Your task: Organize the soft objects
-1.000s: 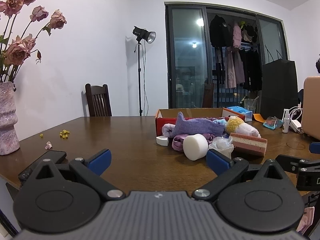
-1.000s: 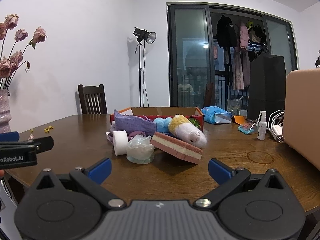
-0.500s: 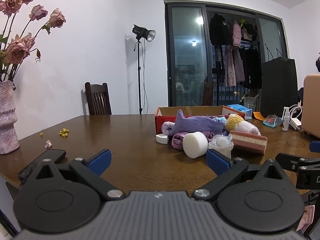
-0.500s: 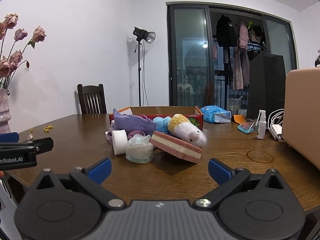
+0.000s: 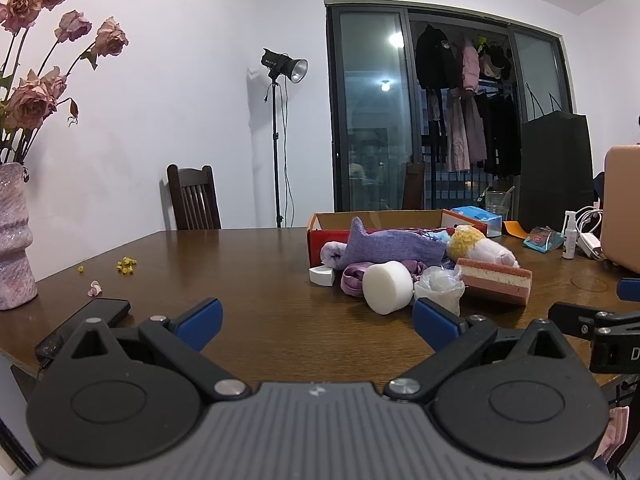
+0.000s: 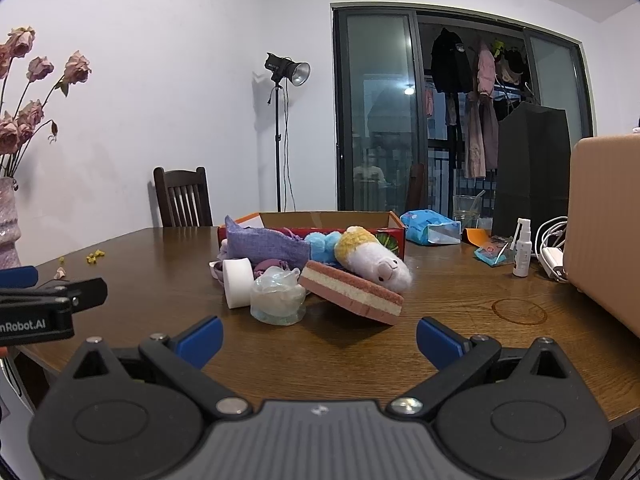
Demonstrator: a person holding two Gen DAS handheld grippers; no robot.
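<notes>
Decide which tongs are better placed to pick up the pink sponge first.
Probably the right tongs: open, empty, with the pink sponge nearest, straight ahead. For the left tongs, it lies off to the right.

White walls (image 5: pixel 180 80), white ceiling. Dark wooden table (image 5: pixel 248 280), dark wooden chair (image 5: pixel 194 198) behind it at wall. Studio lamp on tripod (image 5: pixel 280 120) in corner. Dark-framed glass sliding door (image 5: pixel 372 120), clothes (image 5: pixel 460 112) hanging behind glass.
</notes>
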